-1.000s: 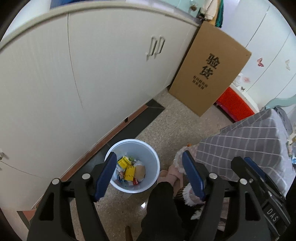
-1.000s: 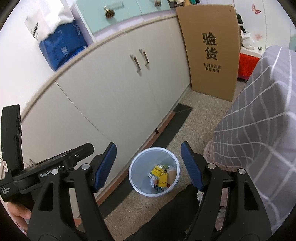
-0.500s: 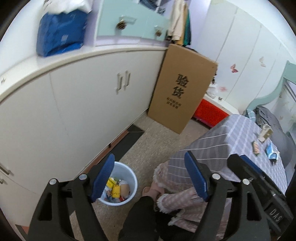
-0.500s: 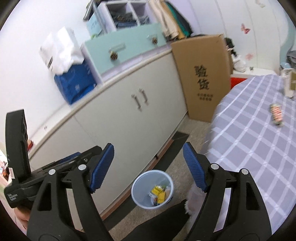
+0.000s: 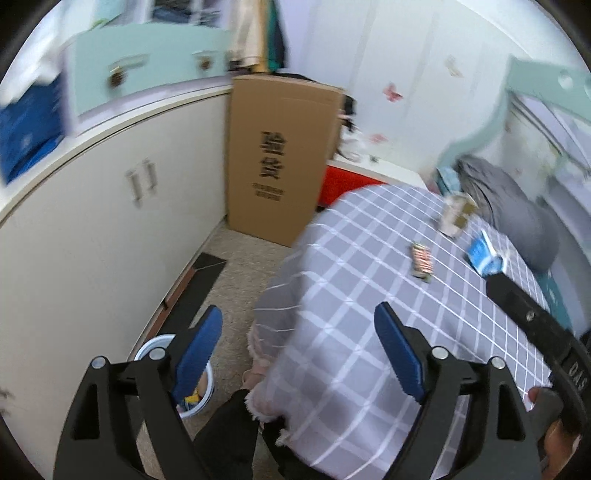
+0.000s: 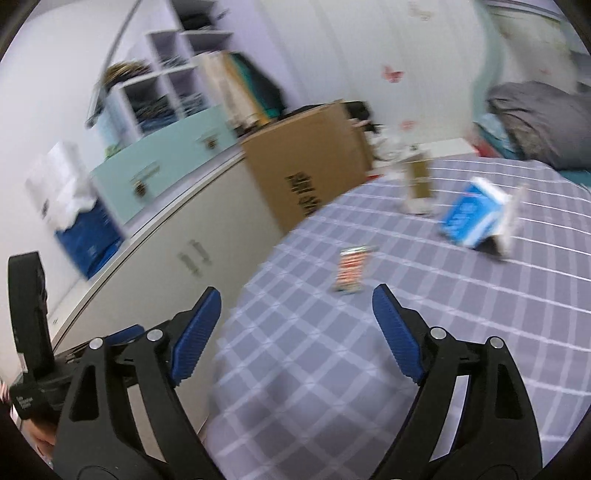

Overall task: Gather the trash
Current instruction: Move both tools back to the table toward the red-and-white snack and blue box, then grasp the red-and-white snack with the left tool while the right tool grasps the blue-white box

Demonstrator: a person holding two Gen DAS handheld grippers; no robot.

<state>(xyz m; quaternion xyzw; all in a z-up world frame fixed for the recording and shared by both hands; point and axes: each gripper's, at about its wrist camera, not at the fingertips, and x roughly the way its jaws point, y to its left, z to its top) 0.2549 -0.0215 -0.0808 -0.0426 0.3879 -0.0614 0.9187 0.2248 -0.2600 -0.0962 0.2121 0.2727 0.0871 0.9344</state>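
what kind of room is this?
Likely a bedroom used for storage too: a headboard with grey bedding behind a table in a checked cloth, hanging clothes, and a long white cabinet.

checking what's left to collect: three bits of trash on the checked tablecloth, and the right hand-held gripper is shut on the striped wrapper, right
Not quite. The right hand-held gripper is open and empty; the striped wrapper lies on the checked tablecloth ahead of it, as the right wrist view shows. Three pieces is right.

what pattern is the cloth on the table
Grey-lavender tablecloth with a white grid check, clearest in the right wrist view.
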